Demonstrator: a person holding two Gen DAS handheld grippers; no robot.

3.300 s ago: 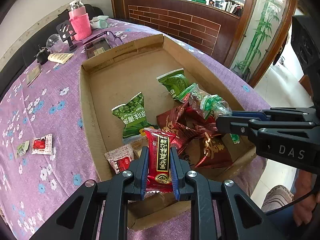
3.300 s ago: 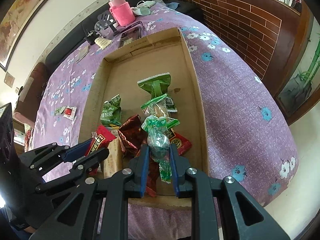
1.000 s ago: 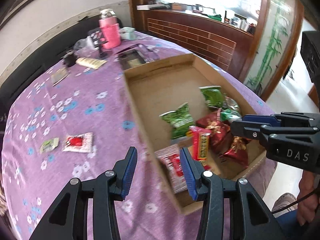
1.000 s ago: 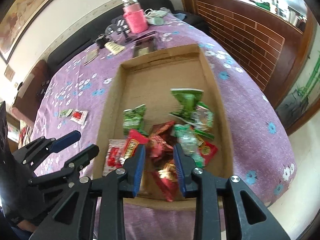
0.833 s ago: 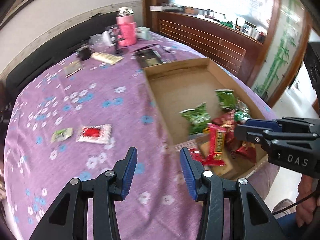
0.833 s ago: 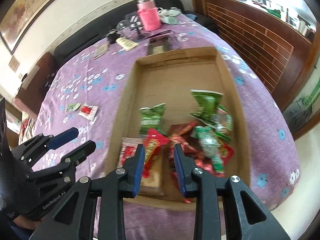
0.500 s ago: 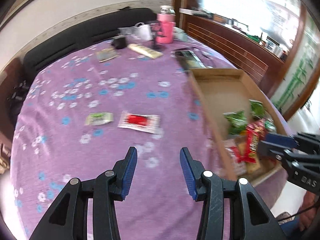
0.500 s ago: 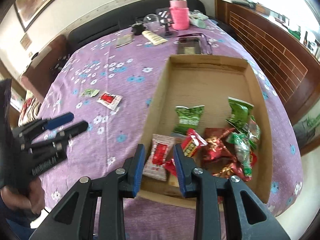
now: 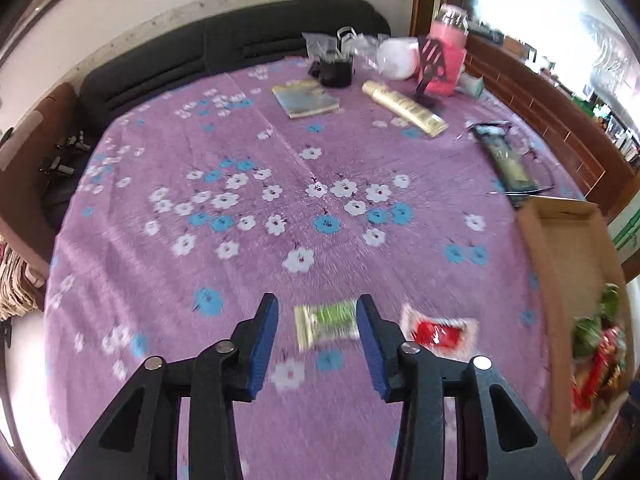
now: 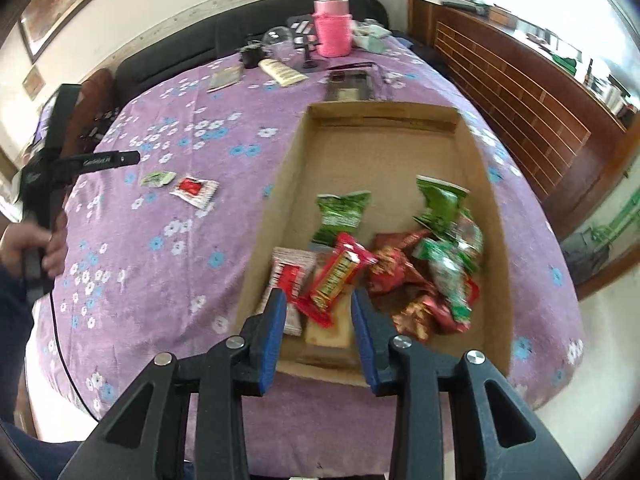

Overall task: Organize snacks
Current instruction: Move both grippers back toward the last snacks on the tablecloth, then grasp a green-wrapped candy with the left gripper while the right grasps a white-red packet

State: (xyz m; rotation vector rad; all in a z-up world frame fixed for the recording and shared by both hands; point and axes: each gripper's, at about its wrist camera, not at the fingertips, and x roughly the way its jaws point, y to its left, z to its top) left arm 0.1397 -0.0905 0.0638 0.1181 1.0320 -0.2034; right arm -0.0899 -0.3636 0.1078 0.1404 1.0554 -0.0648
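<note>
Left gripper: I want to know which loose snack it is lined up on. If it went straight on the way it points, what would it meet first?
Probably the small green packet framed between the open left gripper.

The left tool (image 9: 316, 338) is showing two matte black arms ending in blue pads (image 9: 262, 346), with round silver screws sitting at the joints. The right tool (image 10: 318, 330) is looking the same: black angular linkages with triangular cut-outs, blue pads (image 10: 272, 338), silver screws. In the right wrist view, at nine o'clock, the left tool's black body is carrying small white lettering too blurred to read, a thin black cable (image 10: 60, 354) is trailing from it, and the person's hand (image 10: 28, 246) is emerging from a dark blue sleeve (image 10: 12, 300).
</note>
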